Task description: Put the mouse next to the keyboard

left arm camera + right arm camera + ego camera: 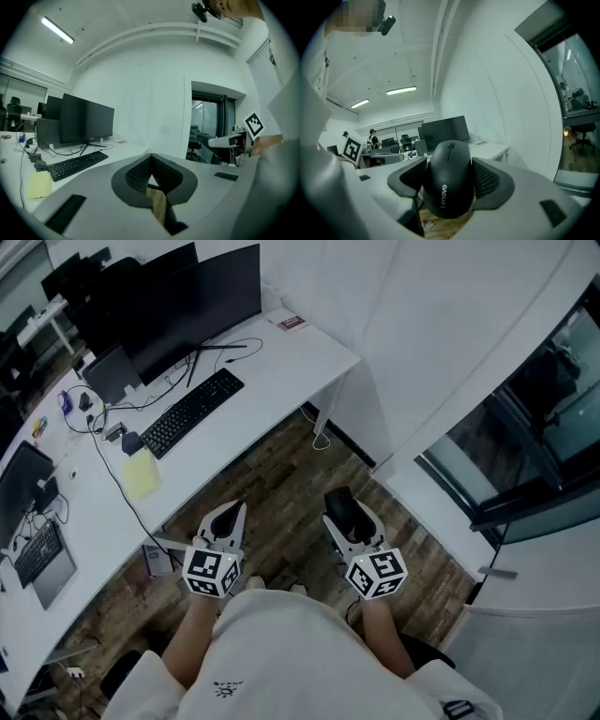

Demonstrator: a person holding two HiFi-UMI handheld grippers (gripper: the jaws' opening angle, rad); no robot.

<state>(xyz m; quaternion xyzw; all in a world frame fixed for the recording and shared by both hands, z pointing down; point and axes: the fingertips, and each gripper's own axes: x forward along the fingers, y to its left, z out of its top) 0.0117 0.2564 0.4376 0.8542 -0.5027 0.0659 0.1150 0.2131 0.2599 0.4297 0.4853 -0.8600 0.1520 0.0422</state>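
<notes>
Right gripper (345, 514): jaws spread wide and pinching the mouse (449, 180), one ribbed pad against each flank. The mouse sits squarely between the jaws, top side facing the gripper's camera, wheel end pointing out past the jaw tips and the printed end back toward the gripper body. It fills the gap from pad to pad. Below the jaws is the wood floor (281, 521); the mouse is held in the air, off the desk (281, 362) and touching nothing but the pads. Left gripper (150, 164): jaws pressed together, tips meeting, nothing between them; only a small slit shows the floor lower down behind the tips. The keyboard (192, 412) lies on the desk ahead of the left jaws and off to their left, well apart from them; from the right jaws it is farther still, forward and left, beyond the left gripper. A monitor (187, 306) stands on the desk beyond the keyboard as seen from either pair of jaws. A yellow pad (141, 472) lies on the desk just beside the keyboard's near-left end. The two grippers are held side by side, near each other, jaws pointing the same way, toward the desk.
</notes>
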